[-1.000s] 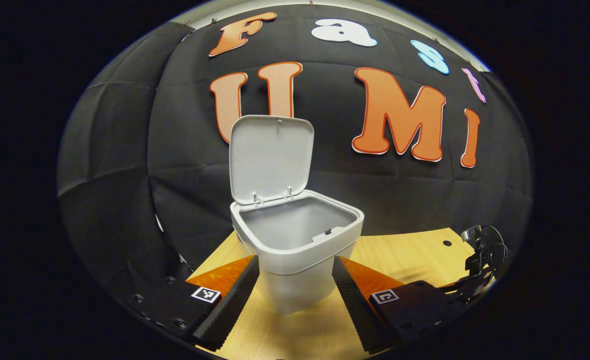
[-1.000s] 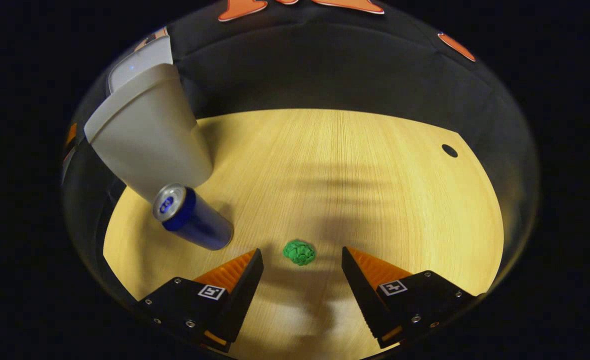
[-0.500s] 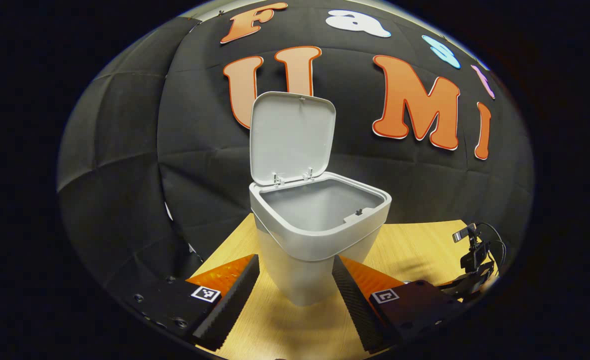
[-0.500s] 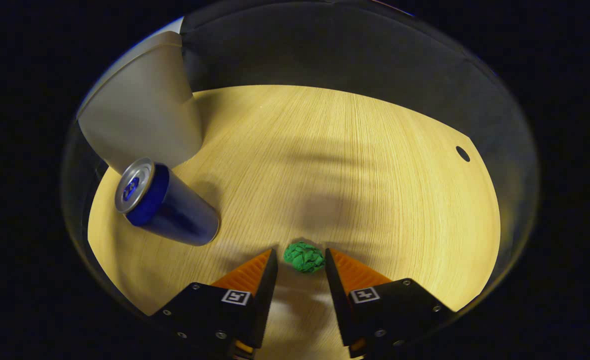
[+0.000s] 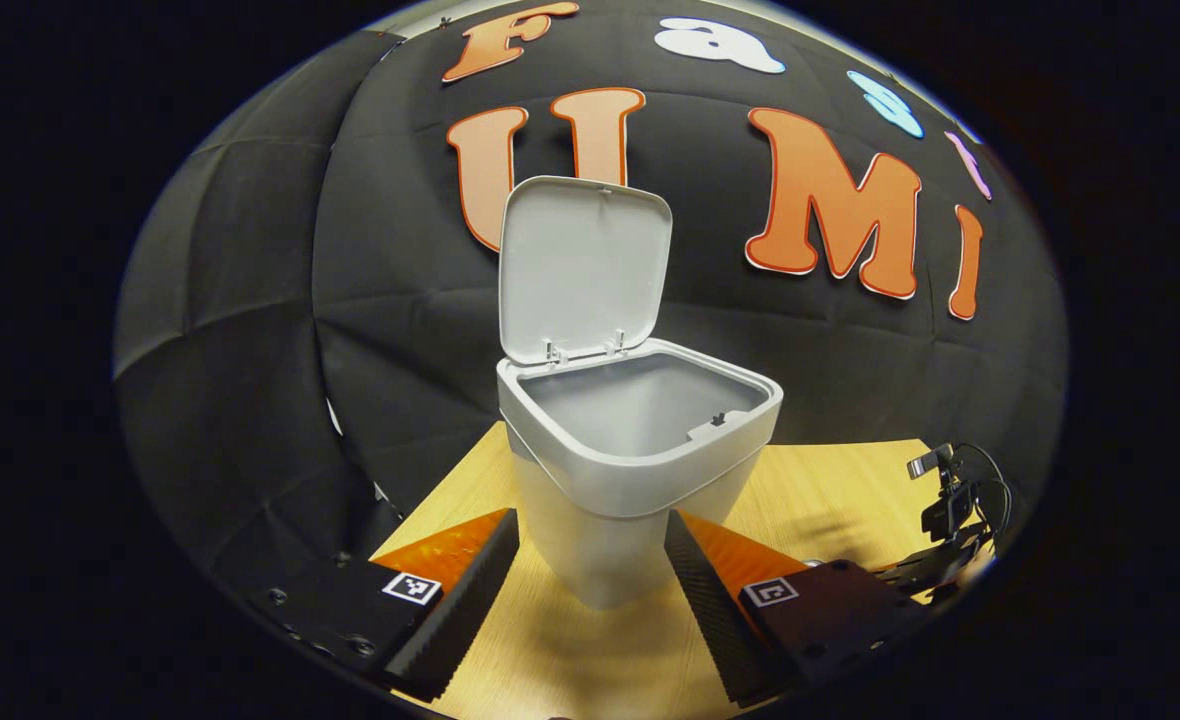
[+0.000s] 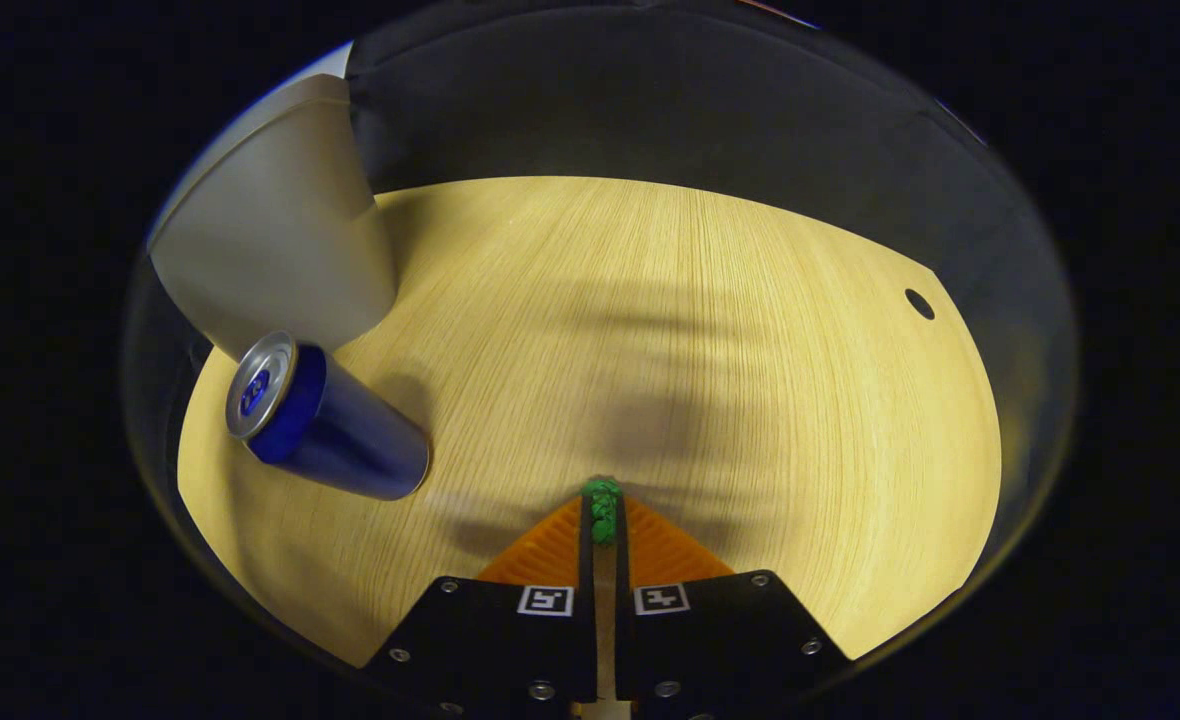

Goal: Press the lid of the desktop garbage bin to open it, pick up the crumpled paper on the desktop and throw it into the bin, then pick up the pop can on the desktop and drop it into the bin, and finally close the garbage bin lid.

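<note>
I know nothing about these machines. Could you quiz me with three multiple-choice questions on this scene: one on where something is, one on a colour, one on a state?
1. Where does the can stand?
A. inside the bin
B. on the table, beside the bin
C. between the left gripper's fingers

2. What colour is the paper?
A. green
B. white
C. red

3. How is the bin's lid?
A. shut
B. taken off and lying on the table
C. raised open

Answers: 1 B, the can stands on the table next to the bin. 2 A, a green wad shows pinched in the right gripper. 3 C, the lid stands upright behind the bin's mouth.
</note>
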### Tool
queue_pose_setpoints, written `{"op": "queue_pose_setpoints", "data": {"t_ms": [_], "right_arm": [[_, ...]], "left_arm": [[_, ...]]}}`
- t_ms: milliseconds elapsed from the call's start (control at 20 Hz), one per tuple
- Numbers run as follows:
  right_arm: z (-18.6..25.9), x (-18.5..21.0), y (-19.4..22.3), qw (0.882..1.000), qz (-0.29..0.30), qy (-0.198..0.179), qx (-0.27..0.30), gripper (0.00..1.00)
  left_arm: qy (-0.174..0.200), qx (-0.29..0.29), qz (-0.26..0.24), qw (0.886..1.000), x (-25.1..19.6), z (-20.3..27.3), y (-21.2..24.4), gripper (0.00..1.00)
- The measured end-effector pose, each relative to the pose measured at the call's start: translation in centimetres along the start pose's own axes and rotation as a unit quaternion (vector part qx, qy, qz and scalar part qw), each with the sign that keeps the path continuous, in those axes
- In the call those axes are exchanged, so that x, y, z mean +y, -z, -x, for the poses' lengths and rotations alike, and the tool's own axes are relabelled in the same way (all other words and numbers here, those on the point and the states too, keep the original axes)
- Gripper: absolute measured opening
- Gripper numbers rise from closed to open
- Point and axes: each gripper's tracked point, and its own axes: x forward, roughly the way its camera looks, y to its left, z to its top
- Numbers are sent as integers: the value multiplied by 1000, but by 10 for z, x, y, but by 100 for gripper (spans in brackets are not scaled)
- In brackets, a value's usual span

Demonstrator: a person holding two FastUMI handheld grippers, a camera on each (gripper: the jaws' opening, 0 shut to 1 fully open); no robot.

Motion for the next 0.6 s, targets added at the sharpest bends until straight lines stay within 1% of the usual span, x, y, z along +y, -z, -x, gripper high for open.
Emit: {"op": "queue_pose_setpoints", "data": {"t_ms": [150,200,350,450,600], "right_arm": [[10,1,-15,999,-18,-10,-31,5],[18,-1,-22,999,-25,-10,-44,5],[53,-10,-51,996,-26,-11,-85,4],[77,-4,-72,992,-18,-11,-124,4],[129,9,-115,981,5,-12,-193,4]], "left_arm": [[1,-2,-2,1000,-1,4,-1,94],[3,-1,-1,1000,-2,6,-1,92],[8,-2,0,1000,-4,11,-2,94],[11,-8,-2,1000,-6,18,-6,93],[16,-21,-7,1000,-8,30,-13,93]]}}
